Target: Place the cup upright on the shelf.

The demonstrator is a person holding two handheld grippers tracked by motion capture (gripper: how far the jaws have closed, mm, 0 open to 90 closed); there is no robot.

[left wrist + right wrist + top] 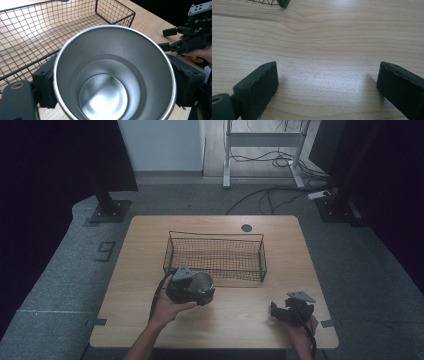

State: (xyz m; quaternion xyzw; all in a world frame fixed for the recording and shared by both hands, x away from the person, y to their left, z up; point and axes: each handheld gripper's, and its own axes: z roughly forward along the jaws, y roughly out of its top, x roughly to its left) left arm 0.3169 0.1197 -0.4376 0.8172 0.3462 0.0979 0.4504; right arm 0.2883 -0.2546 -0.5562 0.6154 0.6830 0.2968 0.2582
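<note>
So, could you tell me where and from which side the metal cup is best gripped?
Across its round wall just below the rim, one pad on each opposite side, as the left gripper holds the metal cup now. The mouth faces the gripper's camera, and the smooth, handle-free wall probably grips best squarely across its width.

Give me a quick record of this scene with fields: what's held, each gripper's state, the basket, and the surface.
held item: metal cup, mouth up, nothing visible inside
left gripper: jaws shut on the cup's sides
right gripper: open, nothing between the jaws, low over the table
wire basket: black mesh, just beyond the cup, nothing visible inside
surface: wooden table
</note>
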